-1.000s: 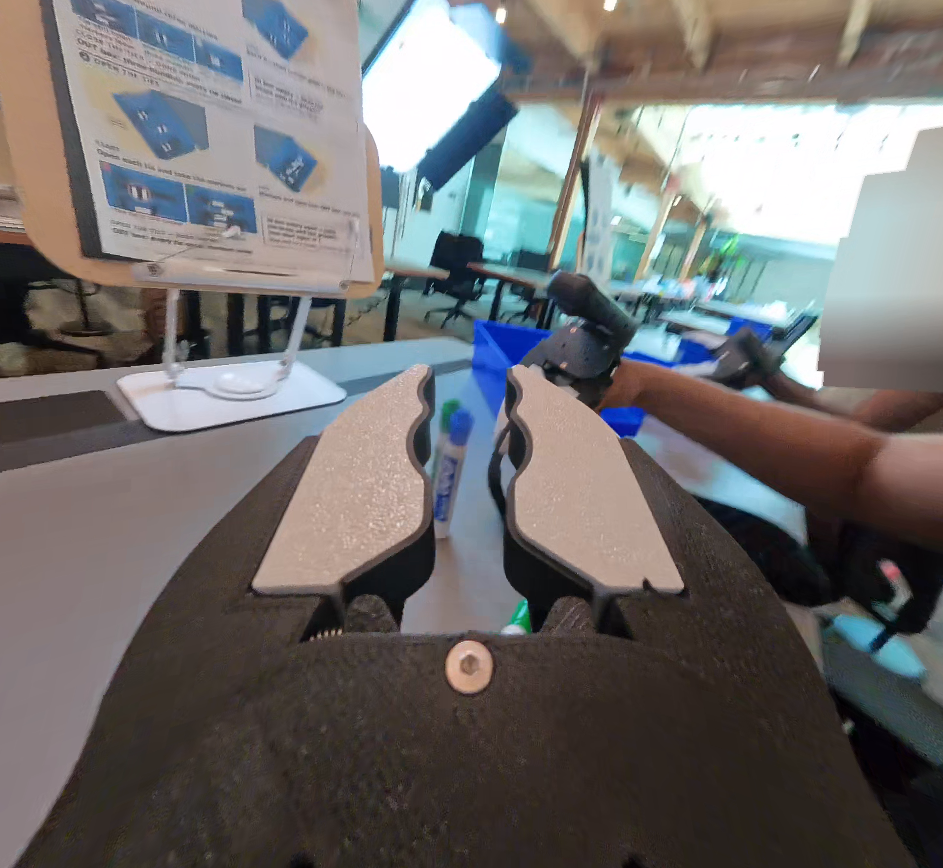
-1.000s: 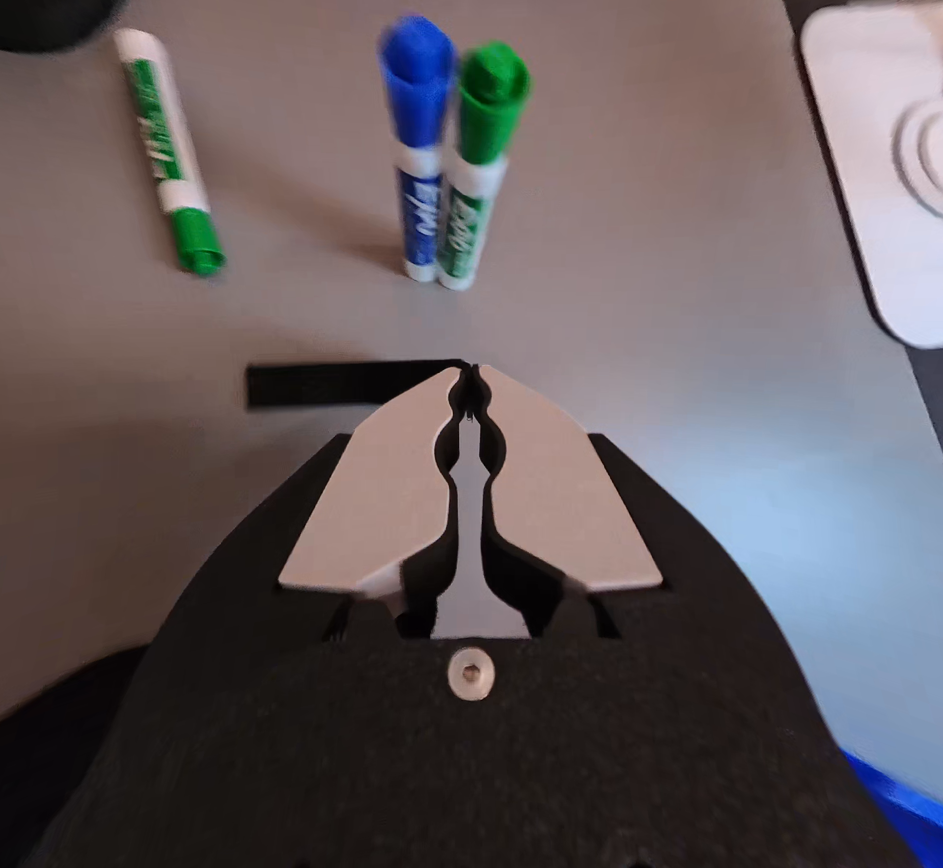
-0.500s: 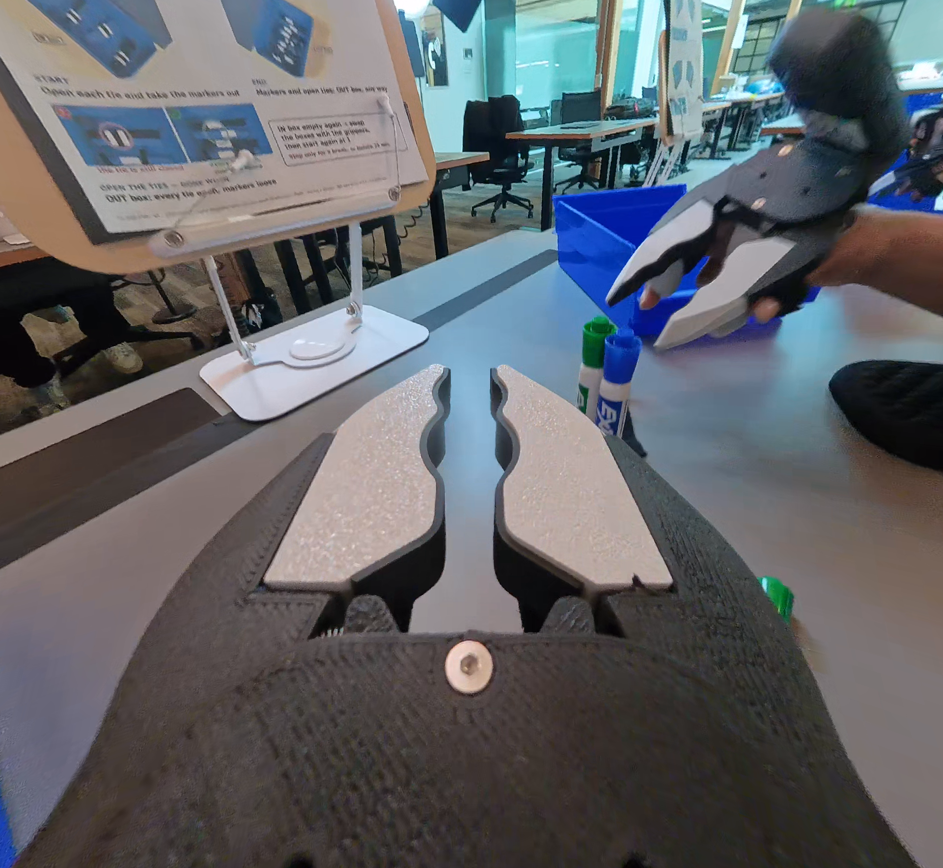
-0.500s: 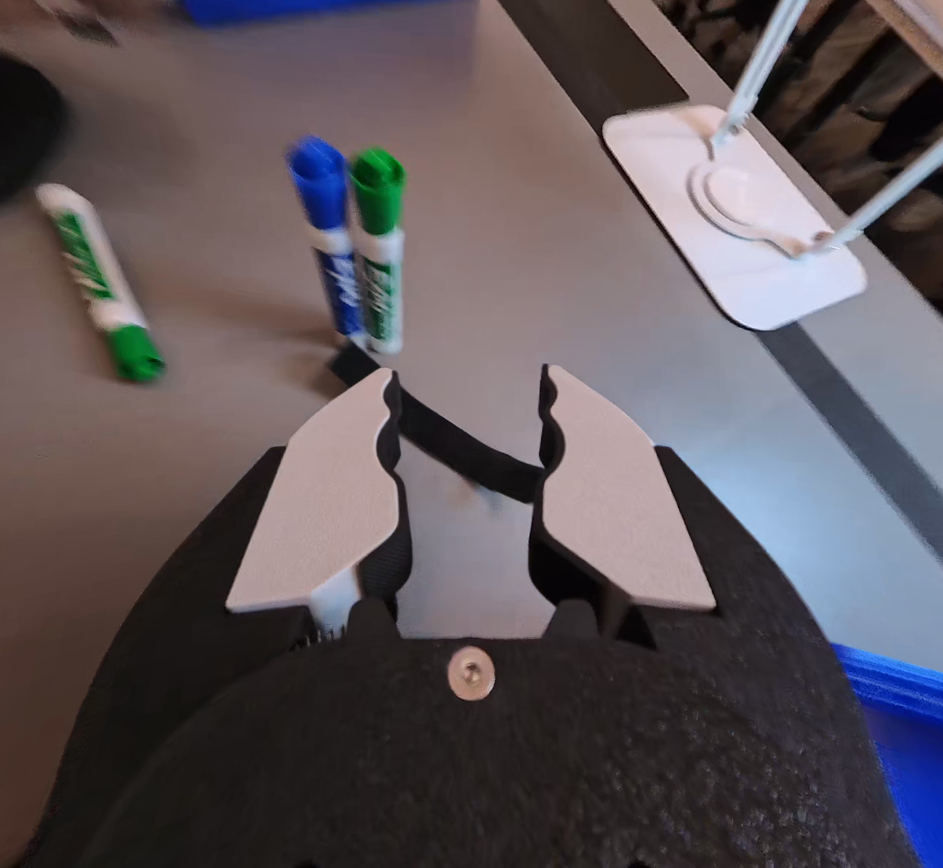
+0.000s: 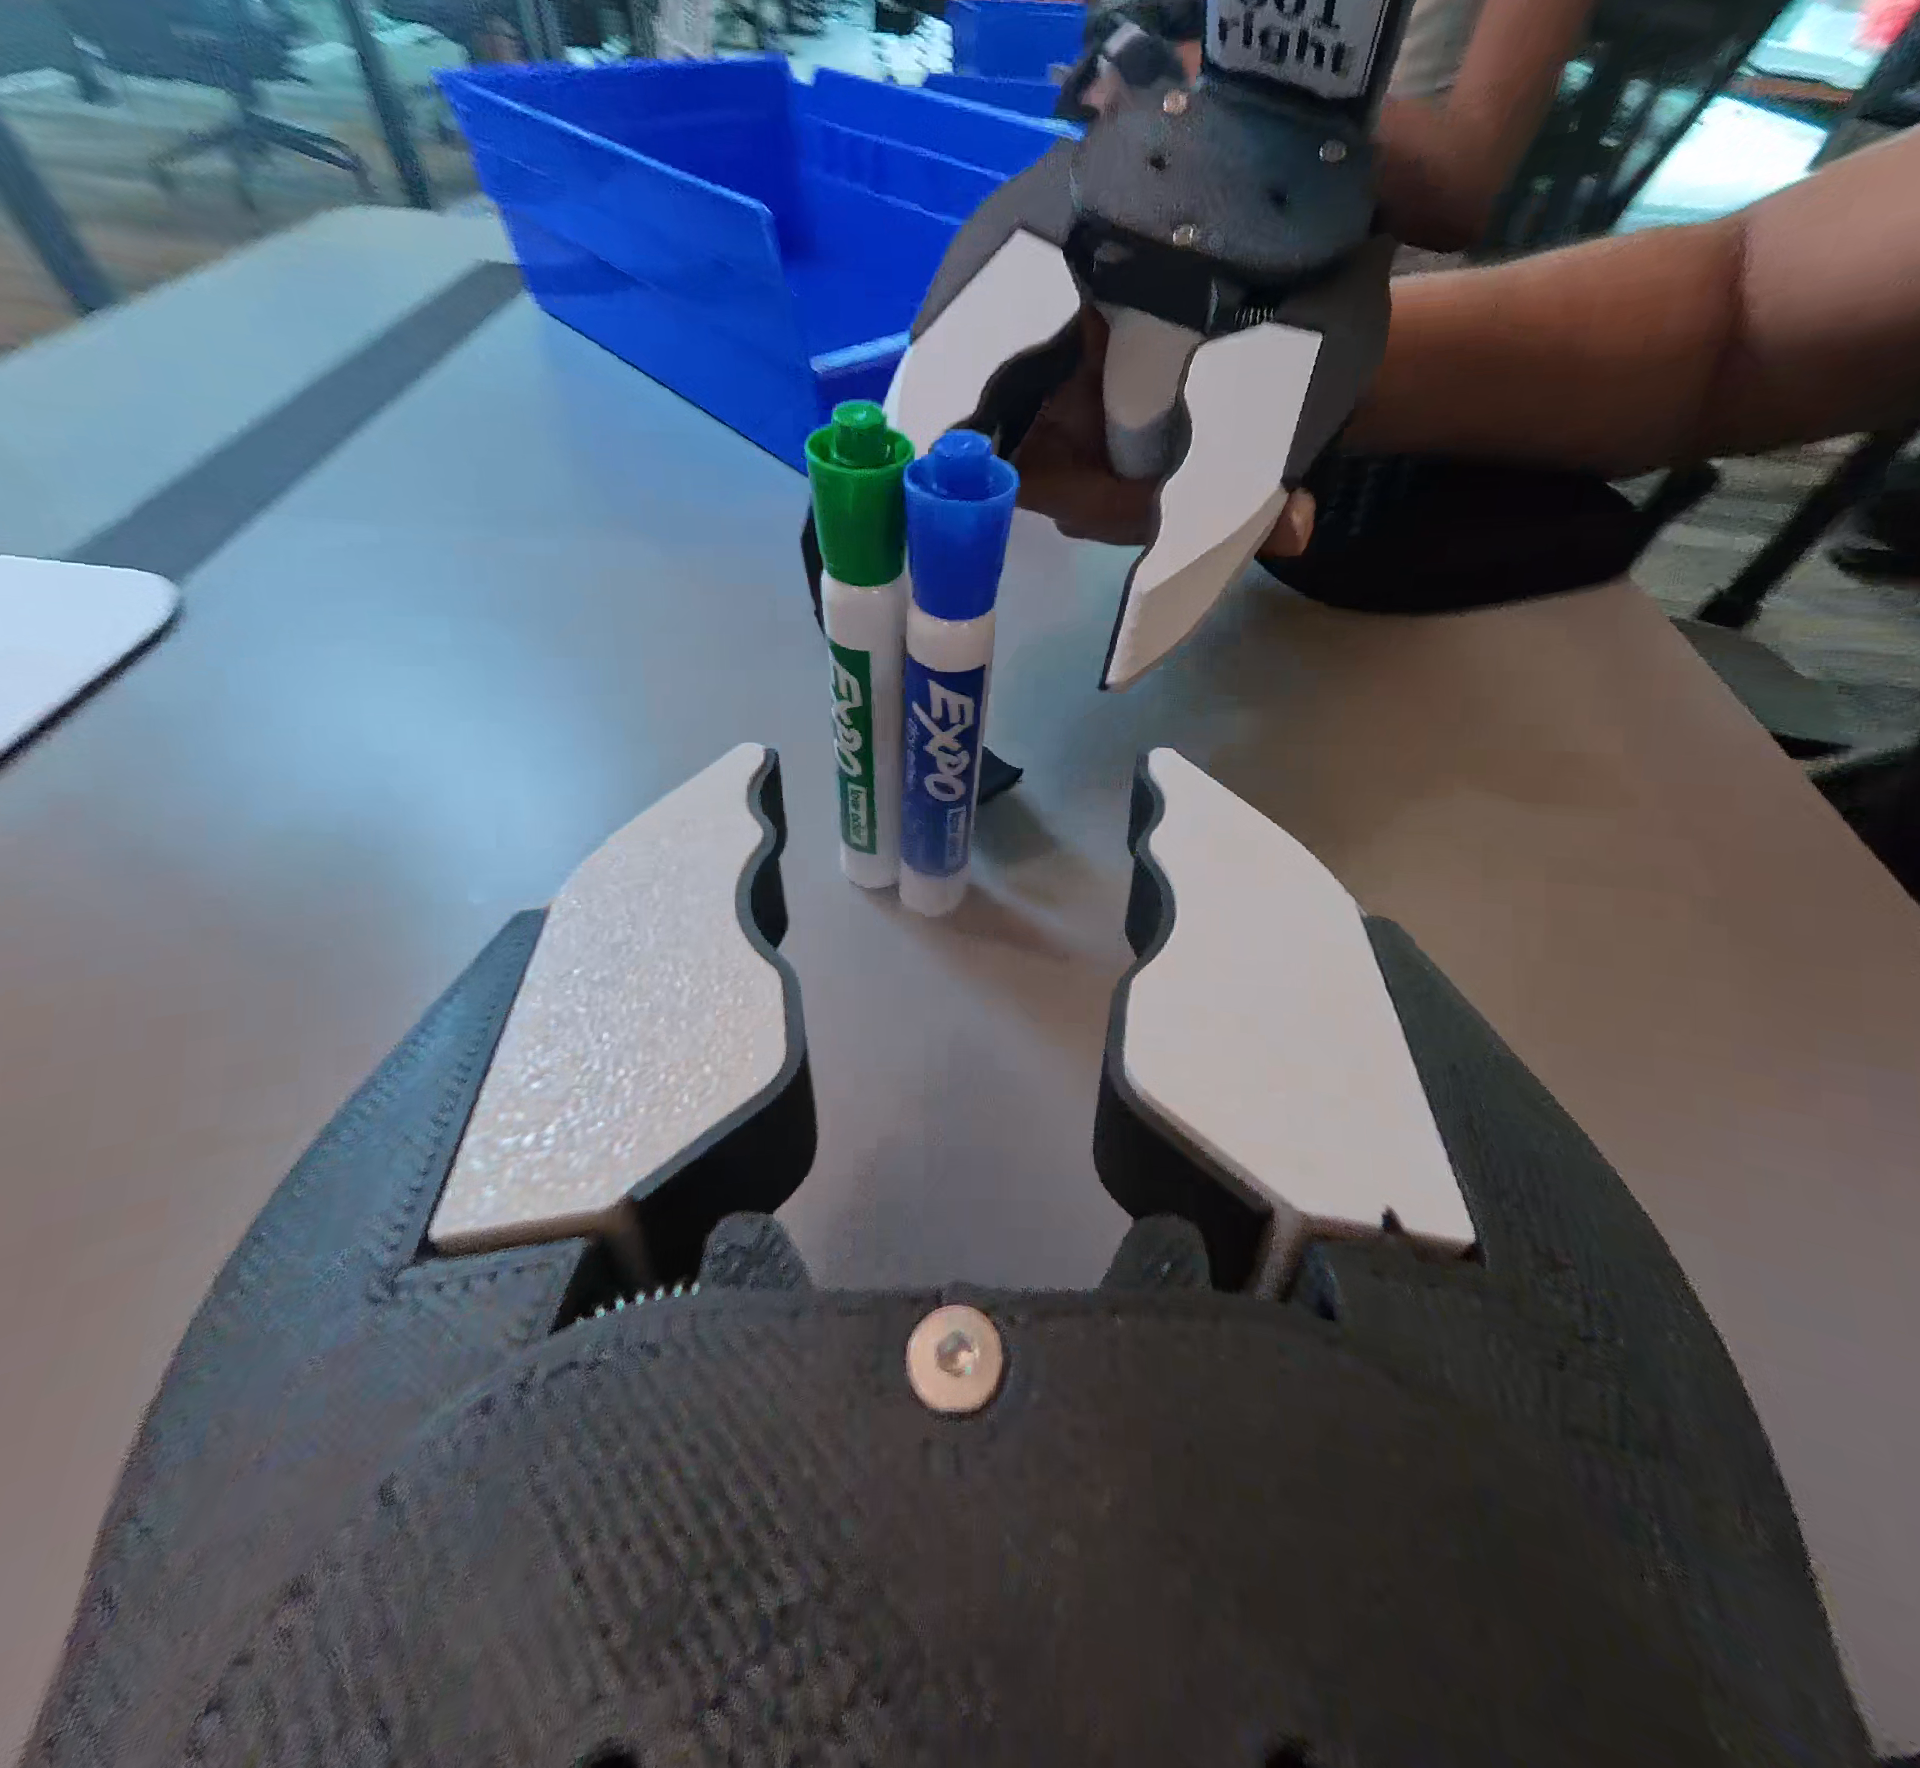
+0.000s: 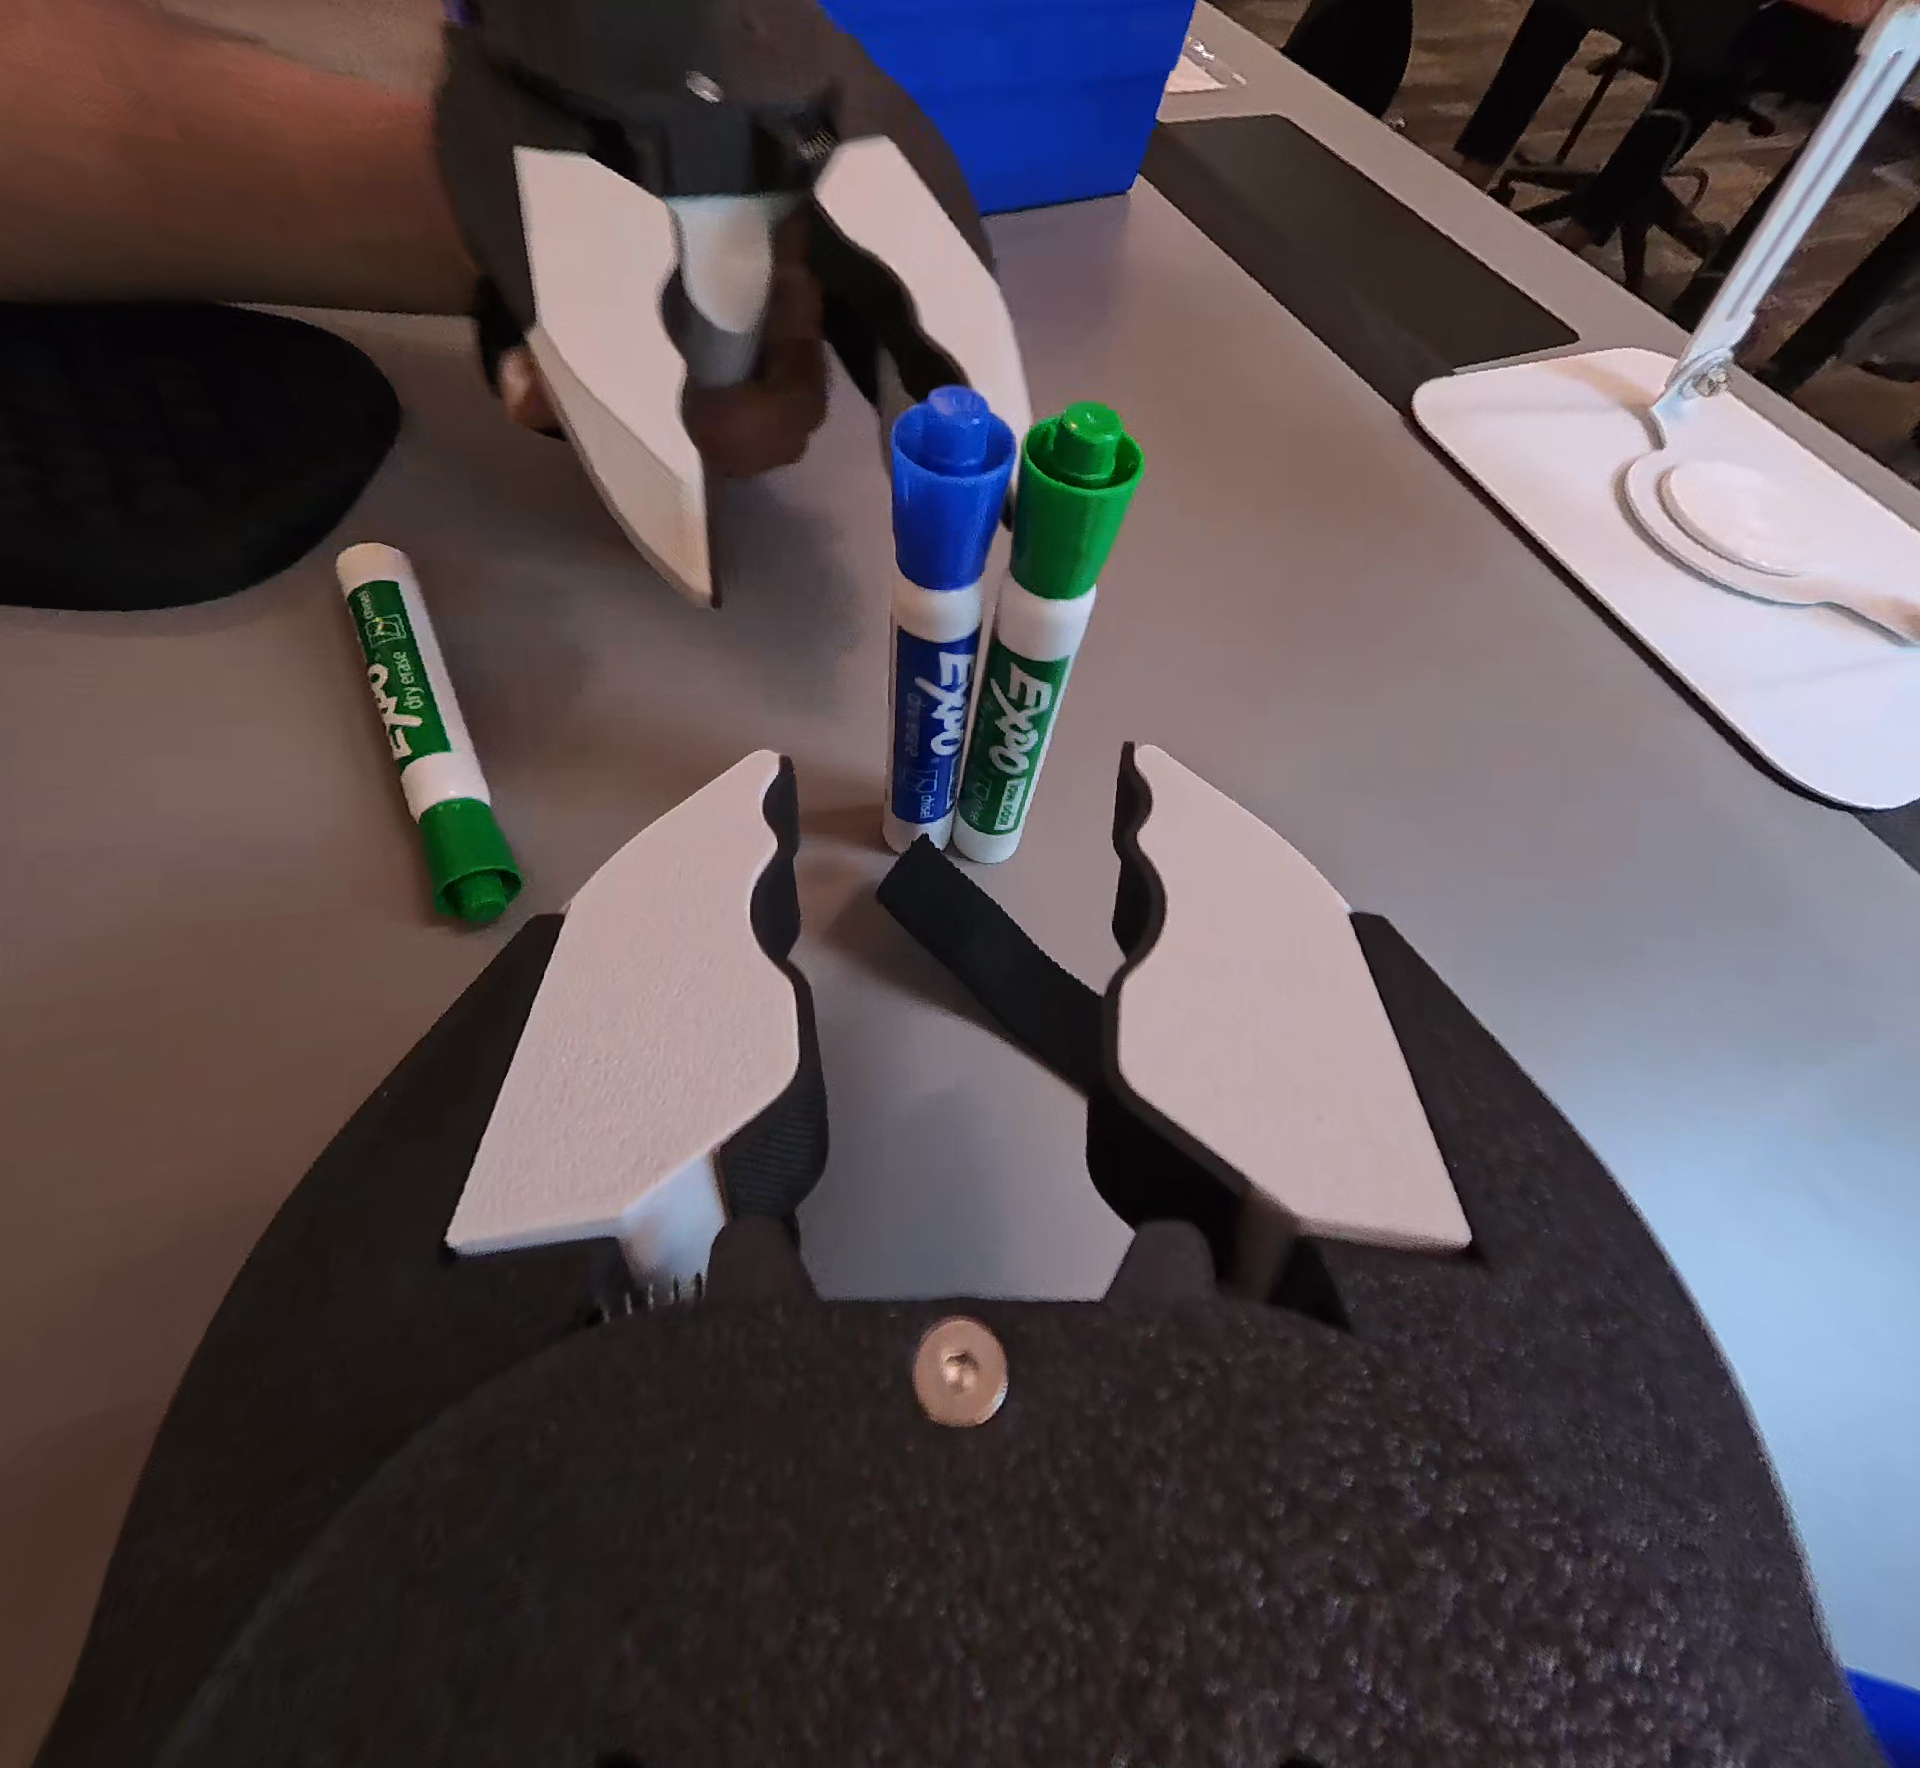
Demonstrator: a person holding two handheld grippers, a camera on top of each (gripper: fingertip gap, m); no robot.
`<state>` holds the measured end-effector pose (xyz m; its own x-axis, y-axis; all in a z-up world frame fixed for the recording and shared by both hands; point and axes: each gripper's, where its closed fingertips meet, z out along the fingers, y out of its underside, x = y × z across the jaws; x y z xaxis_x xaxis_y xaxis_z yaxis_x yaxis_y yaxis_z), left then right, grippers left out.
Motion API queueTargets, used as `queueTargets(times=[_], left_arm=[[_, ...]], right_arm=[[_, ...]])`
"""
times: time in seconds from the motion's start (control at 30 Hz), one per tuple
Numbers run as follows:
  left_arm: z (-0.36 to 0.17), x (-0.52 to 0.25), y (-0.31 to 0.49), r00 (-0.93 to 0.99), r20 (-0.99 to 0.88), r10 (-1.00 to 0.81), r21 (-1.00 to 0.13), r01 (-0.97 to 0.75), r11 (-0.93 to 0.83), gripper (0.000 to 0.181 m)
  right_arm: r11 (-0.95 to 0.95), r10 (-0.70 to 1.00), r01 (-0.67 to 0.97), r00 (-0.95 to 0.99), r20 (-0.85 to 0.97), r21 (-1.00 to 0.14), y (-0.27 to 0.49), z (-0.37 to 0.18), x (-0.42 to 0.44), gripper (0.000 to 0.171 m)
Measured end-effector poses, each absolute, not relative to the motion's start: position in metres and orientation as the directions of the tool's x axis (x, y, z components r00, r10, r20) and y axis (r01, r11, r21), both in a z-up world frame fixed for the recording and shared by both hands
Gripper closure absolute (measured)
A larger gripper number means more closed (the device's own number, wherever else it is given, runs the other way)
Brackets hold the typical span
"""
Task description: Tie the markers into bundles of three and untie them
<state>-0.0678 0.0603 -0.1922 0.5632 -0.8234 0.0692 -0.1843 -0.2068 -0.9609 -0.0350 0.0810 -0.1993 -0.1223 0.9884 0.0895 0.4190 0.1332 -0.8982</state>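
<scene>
Both grippers now face the standing markers with jaws spread wide, wider than half a second ago. Left gripper (image 5: pixel 956 814) holds nothing. Green marker (image 5: pixel 858 669) and blue marker (image 5: pixel 945 679) stand touching, printed labels facing out. Right gripper (image 6: pixel 951 814) is empty, a black strap (image 6: pixel 987 955) against its right finger.

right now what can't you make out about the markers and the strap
- Black strap: right wrist view, its near end runs under the right gripper finger; left wrist view, only a corner shows behind the blue marker.
- Lying green marker: outside the left wrist view.
- Whether blue marker and upright green marker touch the strap: unclear.
- Blue bin contents: hidden by its walls.
</scene>
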Motion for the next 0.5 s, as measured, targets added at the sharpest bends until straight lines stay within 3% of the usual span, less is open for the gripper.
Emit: queueTargets(times=[0.2, 0.5], left_arm=[[-0.214, -0.045, 0.085, 0.368, 0.107, -0.924, -0.941, -0.262, -0.213, 0.105], [-0.221, -0.011, 0.091, 0.225, 0.069, -0.972, -0.928, -0.344, -0.146, 0.103]], right_arm=[[0.089, 0.993, 0.394, -0.108, 0.050, -0.915, 0.093, -0.193, -0.014, 0.114], [0.024, 0.994, 0.341, -0.109, -0.014, -0.940, 0.101, -0.181, -0.006, 0.116]])
